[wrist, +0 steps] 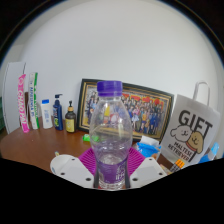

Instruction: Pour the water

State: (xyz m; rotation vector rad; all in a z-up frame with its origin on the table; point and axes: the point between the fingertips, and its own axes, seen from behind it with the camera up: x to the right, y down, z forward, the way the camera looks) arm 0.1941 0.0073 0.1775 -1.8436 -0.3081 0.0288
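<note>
Gripper view. We take the water bottle [112, 135] as our landmark. It stands upright, clear plastic, purple cap on, with a purple label band low on its body; we cannot read the print on that label. It sits between the two fingers of the gripper [111, 170], whose white fingers [66, 167] close in from either side at label height, the magenta pads against the bottle's lower body. We read the fingers as closed onto the bottle, pressing on both sides, though the contact itself is partly hidden by the bottle.

Behind the bottle we note a framed group photograph [150, 108] leaning against the white wall [110, 40], many people in rows; no caption can be read.

To the right of the bottle, a white paper bag [190, 132] printed with "GIFT" in large black letters, smaller lines beneath that we cannot make out.

To the left of the bottle, along the wall: a dark pump bottle [58, 114], a small amber bottle [70, 120], a white bottle with blue cap [46, 113], and tall packets [20, 98] with pink and green print, text too small to read.

All rests on a brown wooden tabletop [30, 145].
</note>
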